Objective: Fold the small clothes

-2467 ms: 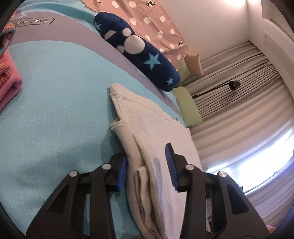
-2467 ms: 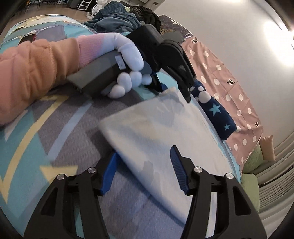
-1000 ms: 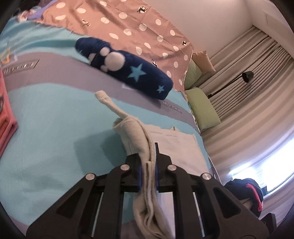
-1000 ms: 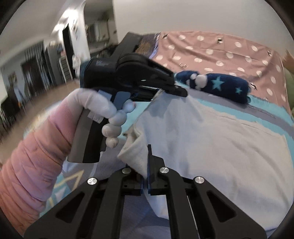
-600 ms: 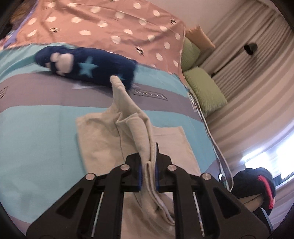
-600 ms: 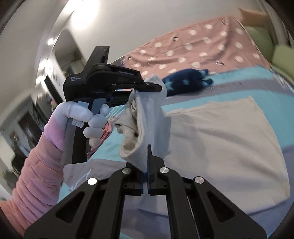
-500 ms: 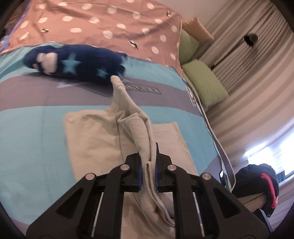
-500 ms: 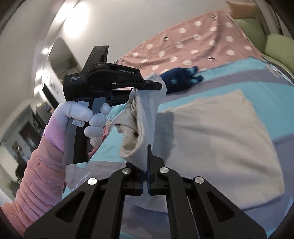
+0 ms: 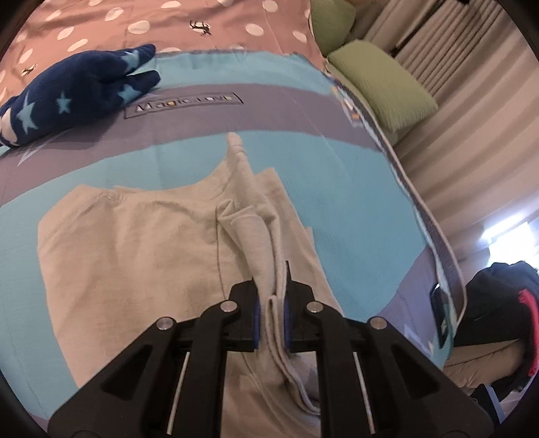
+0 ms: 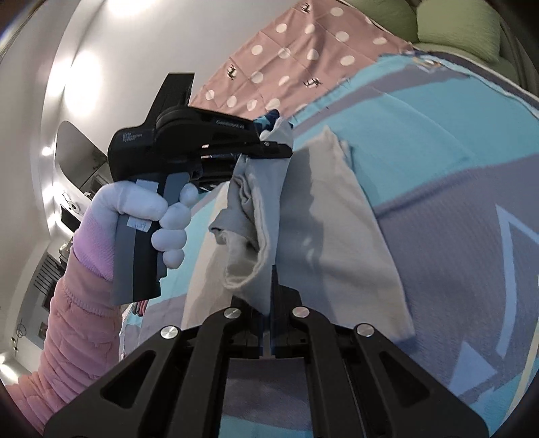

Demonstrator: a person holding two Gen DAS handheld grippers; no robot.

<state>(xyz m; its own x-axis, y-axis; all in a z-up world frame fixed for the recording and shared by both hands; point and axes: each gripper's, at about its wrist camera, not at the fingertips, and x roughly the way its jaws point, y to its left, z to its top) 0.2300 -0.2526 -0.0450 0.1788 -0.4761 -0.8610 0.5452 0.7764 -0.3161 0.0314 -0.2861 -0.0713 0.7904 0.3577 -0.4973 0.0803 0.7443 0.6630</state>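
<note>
Bedroom, bed (image 9: 175, 158) covered in a teal and grey quilt. A beige garment (image 9: 134, 242) lies partly flat on it, with one edge lifted off the quilt. The left hand-held gripper (image 9: 271, 311) is clamped on a bunched fold, and the right hand-held gripper (image 10: 269, 323) pinches another bit of that edge. A navy star plush (image 9: 74, 91) sits off near the polka-dot sheet (image 9: 168, 23).

Soft cloth, hard plastic

The beige garment (image 9: 141, 242) is matt knit cloth; the bedspread (image 9: 353, 188) finely woven; the left gripper (image 9: 270, 296) matt black plastic with shiny metal bolts.
</note>
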